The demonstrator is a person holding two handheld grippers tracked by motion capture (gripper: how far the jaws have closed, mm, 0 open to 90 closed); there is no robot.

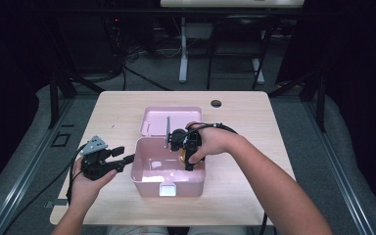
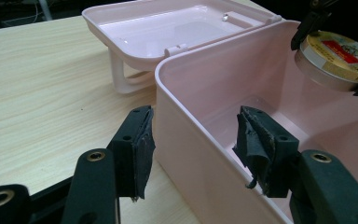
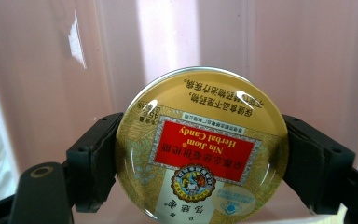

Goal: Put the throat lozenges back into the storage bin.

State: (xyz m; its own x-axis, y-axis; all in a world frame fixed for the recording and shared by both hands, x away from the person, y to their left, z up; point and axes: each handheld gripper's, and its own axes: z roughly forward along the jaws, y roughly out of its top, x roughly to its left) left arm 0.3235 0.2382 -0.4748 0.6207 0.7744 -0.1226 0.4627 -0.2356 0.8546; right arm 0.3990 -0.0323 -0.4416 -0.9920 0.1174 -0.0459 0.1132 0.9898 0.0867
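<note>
An open pink plastic box (image 1: 143, 179) stands mid-table, its hinged lid (image 1: 171, 120) laid flat behind it. My right gripper (image 1: 190, 155) points down into the box at its right side, shut on a round gold candy tin (image 3: 201, 144) with a red label; the tin (image 2: 335, 58) hangs above the box floor. My left gripper (image 1: 125, 157) is open at the box's left wall (image 2: 186, 135), one jaw outside and one inside, with gaps to the wall on both sides.
The wooden table (image 1: 112, 105) has bare room left, right and behind the box. A cable hole (image 1: 216, 103) sits near the far edge. Dark floor, cables and desk legs lie beyond the table.
</note>
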